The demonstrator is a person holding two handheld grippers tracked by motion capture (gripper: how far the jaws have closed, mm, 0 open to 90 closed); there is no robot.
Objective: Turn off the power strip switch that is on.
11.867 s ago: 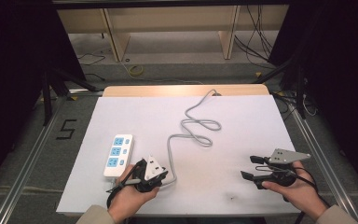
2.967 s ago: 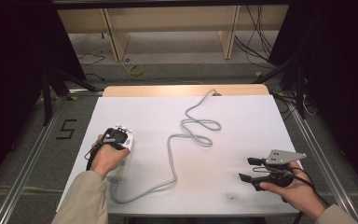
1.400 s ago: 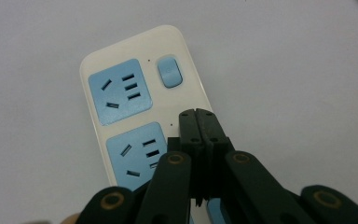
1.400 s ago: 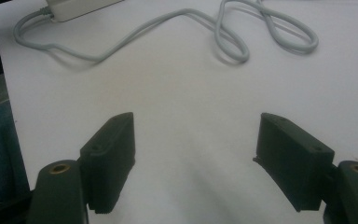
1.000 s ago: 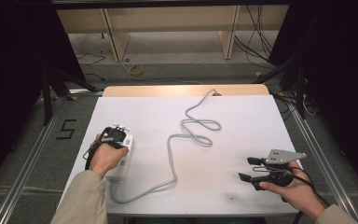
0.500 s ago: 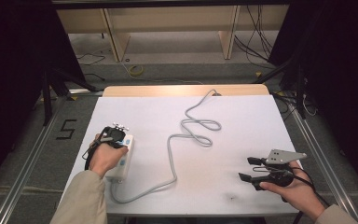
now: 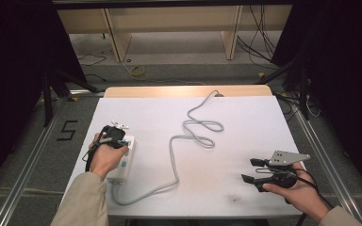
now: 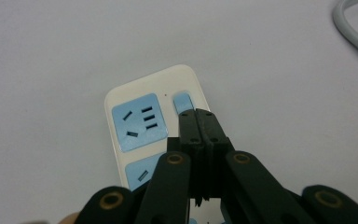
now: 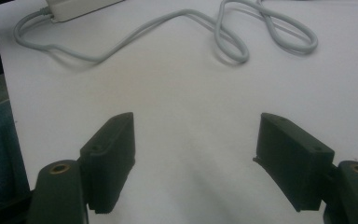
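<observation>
Nearest to me, my left gripper has its two black jaws pressed flat together with nothing between them, and their joined tip sits on the near edge of the small blue rocker switch of the white plastic power strip with blue socket faces. Whether the tip actually presses the switch or only touches it, I cannot tell. That relation is what I judge the next move turns on: the switch lies straight ahead of the tip along the strip's long axis, so a short push forward and down should tip it.

From above, the strip lies near the left edge of the white table top, its length running away from me, the left gripper over its far end.

My right gripper rests well apart near the right front corner, jaws spread wide and empty, clearly the farther hand.

Beyond, the grey round power cord leaves the strip's near end and loops across the middle toward the far edge; bare table lies all around it.
</observation>
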